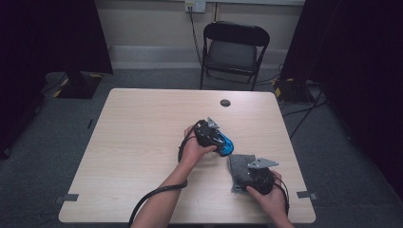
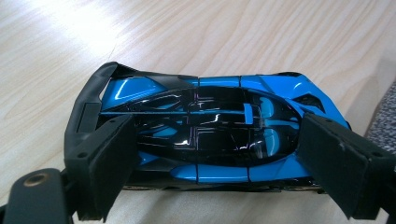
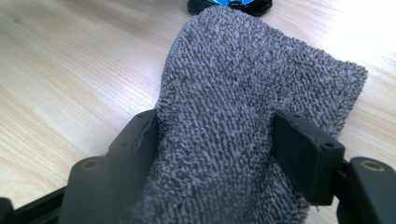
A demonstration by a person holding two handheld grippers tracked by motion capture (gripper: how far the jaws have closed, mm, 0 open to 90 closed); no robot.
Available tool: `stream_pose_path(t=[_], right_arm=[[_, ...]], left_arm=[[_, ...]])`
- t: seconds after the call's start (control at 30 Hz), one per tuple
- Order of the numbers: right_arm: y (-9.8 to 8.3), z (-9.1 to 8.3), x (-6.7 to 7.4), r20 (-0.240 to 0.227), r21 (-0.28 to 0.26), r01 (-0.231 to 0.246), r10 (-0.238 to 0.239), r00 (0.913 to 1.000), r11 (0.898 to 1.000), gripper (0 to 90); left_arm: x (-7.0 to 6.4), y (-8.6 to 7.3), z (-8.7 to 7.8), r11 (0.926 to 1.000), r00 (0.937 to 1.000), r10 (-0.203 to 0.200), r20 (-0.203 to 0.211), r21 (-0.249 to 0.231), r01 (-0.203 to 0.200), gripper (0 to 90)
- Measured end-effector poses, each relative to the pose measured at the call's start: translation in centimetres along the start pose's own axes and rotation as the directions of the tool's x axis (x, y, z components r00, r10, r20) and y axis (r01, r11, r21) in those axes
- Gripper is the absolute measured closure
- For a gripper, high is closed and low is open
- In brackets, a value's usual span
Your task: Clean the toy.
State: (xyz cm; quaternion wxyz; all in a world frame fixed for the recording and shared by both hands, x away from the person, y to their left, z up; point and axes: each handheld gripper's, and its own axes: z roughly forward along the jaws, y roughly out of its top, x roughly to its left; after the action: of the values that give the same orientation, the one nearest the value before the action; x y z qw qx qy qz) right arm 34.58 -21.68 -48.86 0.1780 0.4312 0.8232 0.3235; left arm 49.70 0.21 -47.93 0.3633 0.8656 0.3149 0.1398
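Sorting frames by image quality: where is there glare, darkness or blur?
High view: dim, with dark edges; the table is evenly lit. Left gripper view: bright washout on the wood at upper left, glints on the blue toy car. Right gripper view: overexposed at upper right, with the grey towel sharp.

The surface (image 1: pixel 142 142) is a rectangular light-wood-grain laminate top with rounded corners and a small round dark grommet (image 1: pixel 225 102) near its far edge. Directly on it lie a glossy blue-and-black toy sports car (image 1: pixel 225 145) and, just beside it, a grey terry-cloth towel (image 1: pixel 241 167).
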Motion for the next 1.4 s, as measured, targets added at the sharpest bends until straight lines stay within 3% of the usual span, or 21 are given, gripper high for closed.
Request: stream_pose_path(t=[0.3,0.53,0.7,0.87,0.93,1.03,1.2,1.33,1.4], right_arm=[[0.1,0.2,0.3,0.030,0.015,0.003,-0.004,0.9995,1.000,37.3],[0.3,0.1,-0.3,0.036,0.020,0.014,-0.015,0.9992,1.000,64.0],[0.5,-0.1,-0.8,0.029,0.012,-0.015,0.014,0.9995,1.000,69.2],[1.7,-0.9,-3.3,0.085,-0.051,-0.122,0.126,0.9884,0.991,69.6],[2.3,-0.5,-4.4,0.121,-0.031,-0.134,0.136,0.9832,0.991,69.6],[2.7,0.8,-5.1,0.162,0.000,-0.137,0.135,0.9774,0.991,69.4],[3.4,2.4,-5.1,0.177,0.041,-0.101,0.092,0.9799,0.994,68.1],[3.7,3.0,-4.0,0.136,0.029,-0.080,0.075,0.9879,0.996,64.6],[3.8,3.1,-3.5,0.119,0.015,-0.070,0.068,0.9906,0.997,56.2]], left_arm=[[-0.1,-0.2,0.2,0.9999,1.0000,-0.002,-0.008,-0.015,0.002,9.5],[-0.1,-0.1,0.2,1.0000,1.0000,0.000,-0.008,-0.009,0.000,9.6],[-0.1,-0.1,0.2,1.0000,1.0000,-0.002,-0.009,-0.005,0.002,9.7],[-0.2,0.0,0.2,1.0000,0.9999,-0.003,-0.010,-0.002,0.003,10.0],[-0.2,0.0,0.2,1.0000,0.9999,-0.002,-0.011,0.001,0.002,10.1],[-0.2,0.0,0.2,1.0000,0.9999,-0.003,-0.011,-0.002,0.003,10.1],[-0.2,0.0,0.2,1.0000,0.9999,-0.004,-0.011,-0.004,0.004,10.2],[-0.3,0.0,0.2,1.0000,0.9999,-0.005,-0.014,-0.001,0.005,10.3],[-0.3,0.0,0.2,1.0000,0.9999,-0.004,-0.016,0.003,0.004,10.3]])
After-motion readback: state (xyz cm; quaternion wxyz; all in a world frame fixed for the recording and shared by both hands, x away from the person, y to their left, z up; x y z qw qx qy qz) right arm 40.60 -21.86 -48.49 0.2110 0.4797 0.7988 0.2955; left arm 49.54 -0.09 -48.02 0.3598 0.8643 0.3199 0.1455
